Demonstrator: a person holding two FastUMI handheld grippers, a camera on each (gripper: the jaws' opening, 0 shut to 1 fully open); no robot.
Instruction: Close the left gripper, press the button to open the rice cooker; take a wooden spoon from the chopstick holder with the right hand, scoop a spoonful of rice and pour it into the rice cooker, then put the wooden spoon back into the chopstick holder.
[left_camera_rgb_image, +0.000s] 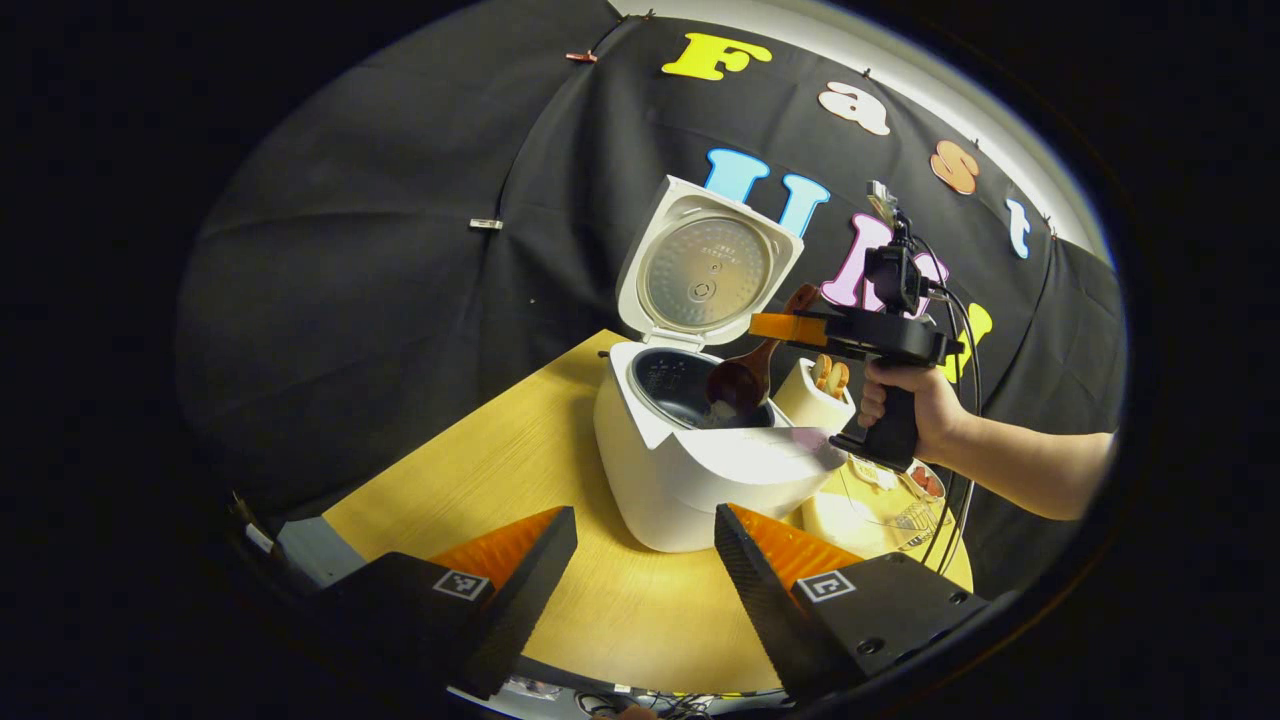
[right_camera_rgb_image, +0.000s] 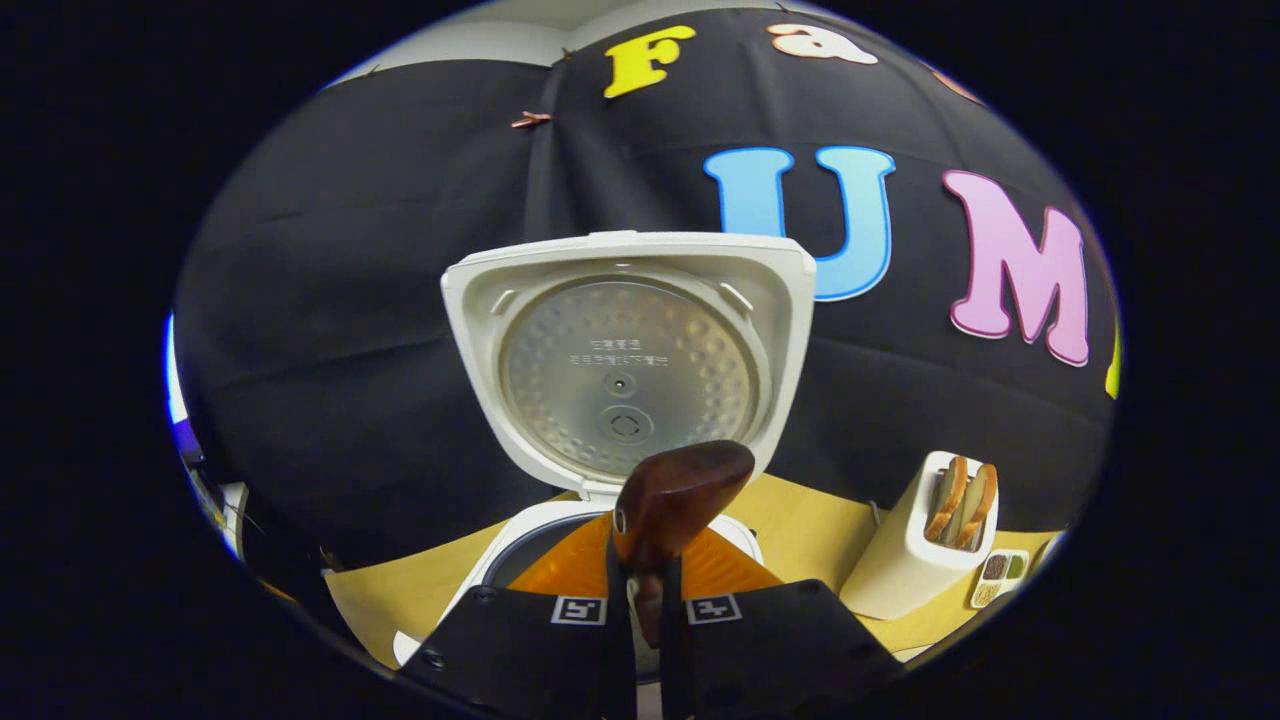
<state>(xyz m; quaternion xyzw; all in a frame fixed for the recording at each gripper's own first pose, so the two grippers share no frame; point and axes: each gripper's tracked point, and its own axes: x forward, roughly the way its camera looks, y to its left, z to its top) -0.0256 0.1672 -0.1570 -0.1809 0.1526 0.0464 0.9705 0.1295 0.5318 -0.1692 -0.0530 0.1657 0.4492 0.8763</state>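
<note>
Leftmost in the left gripper view, we see our left gripper (left_camera_rgb_image: 645, 560) held low over the wooden table (left_camera_rgb_image: 480, 470), its jaws wide apart and holding nothing; each finger carries a small square black-and-white marker. Just beyond them stands the white rice cooker (left_camera_rgb_image: 700, 470), its lid (left_camera_rgb_image: 705, 265) swung up and back so the metal inner plate faces us. Faint embossed writing sits on that plate, too small for us to read.

Next comes the wooden spoon (left_camera_rgb_image: 745, 375). Its long axis slants from upper right down to lower left, the bowl dipped into the cooker's dark inner pot (left_camera_rgb_image: 665, 385) and the handle rising to the right gripper (left_camera_rgb_image: 775, 327), held in a hand (left_camera_rgb_image: 915, 405). In the right gripper view, the right gripper (right_camera_rgb_image: 645, 590) has its jaws pressed together on the spoon's handle (right_camera_rgb_image: 670, 500), whose end stands up toward the camera before the open lid (right_camera_rgb_image: 625, 350).

Further right, a white chopstick holder (left_camera_rgb_image: 812, 398) stands just beside the cooker with wooden utensils in it. Past it lies a small divided tray (right_camera_rgb_image: 998, 575) of what look like grains.
</note>
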